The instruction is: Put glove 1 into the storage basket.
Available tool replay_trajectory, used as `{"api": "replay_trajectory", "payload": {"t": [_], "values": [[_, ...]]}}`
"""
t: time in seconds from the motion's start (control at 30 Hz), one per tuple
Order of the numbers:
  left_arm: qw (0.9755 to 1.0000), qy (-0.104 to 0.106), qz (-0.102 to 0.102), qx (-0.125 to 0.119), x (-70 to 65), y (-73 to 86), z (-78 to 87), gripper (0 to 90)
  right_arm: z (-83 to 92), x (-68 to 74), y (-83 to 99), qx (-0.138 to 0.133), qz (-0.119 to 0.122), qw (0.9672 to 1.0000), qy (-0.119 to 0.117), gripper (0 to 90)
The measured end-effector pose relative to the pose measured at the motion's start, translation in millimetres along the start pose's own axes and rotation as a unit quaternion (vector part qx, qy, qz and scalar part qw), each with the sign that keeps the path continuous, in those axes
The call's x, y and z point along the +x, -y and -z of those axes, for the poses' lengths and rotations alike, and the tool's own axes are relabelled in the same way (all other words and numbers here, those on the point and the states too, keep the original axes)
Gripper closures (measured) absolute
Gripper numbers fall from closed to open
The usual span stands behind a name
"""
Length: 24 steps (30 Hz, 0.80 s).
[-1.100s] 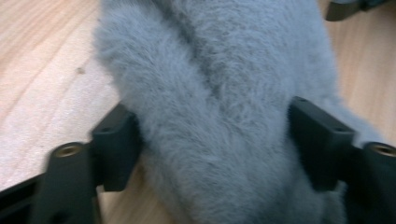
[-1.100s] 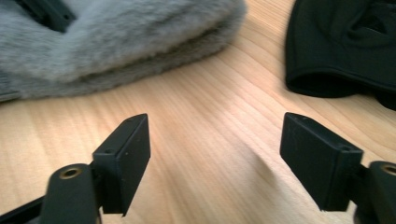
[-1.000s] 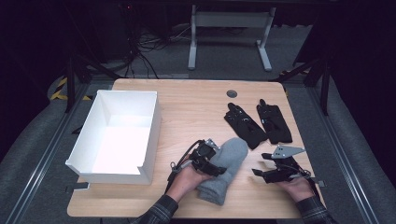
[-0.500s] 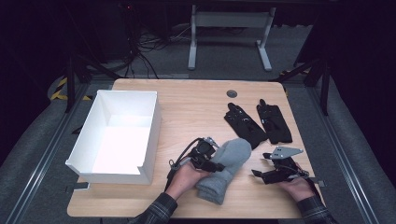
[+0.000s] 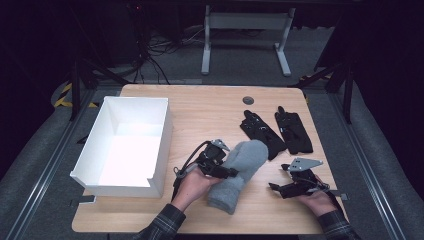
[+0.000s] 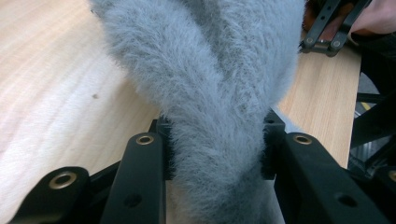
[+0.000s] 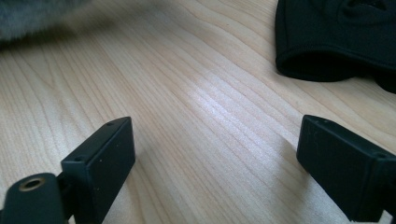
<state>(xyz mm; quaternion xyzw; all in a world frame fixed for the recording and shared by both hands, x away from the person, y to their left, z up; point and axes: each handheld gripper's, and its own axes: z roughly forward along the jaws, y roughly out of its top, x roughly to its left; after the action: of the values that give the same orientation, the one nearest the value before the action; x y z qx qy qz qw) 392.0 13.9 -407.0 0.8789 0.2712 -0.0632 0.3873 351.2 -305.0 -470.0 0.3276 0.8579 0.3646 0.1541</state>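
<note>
Grey fuzzy mitten (image 6: 210, 93), unlabelled, clamped in left hand-held gripper (image 6: 215, 149).

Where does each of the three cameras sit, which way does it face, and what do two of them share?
High view: above the table's near edge, looking forward and down; forearms, hands, left gripper, right gripper.
Left gripper view: on that gripper, looking along jaws clamped on the grey mitten.
Right gripper view: low over the table, jaws apart, black glove ahead.
Shared: the mitten.
</note>
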Motion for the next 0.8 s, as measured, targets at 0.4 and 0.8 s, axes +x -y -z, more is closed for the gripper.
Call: {"api": "replay_trajectory", "payload": {"t": [0.4, 0.8], "values": [[0.9996, -0.023, 0.002, -0.016, -10.4, -21.0, 38.2, 64.5, 0.0, 0.0, 0.0, 0.0, 0.001, 1.0, 0.001, 11.8], [0.9985, -0.038, 0.002, -0.04, -11.2, -41.3, 82.4, 64.4, 0.1, 0.1, 0.0, 0.001, 0.001, 1.0, 0.001, 11.7]]}}
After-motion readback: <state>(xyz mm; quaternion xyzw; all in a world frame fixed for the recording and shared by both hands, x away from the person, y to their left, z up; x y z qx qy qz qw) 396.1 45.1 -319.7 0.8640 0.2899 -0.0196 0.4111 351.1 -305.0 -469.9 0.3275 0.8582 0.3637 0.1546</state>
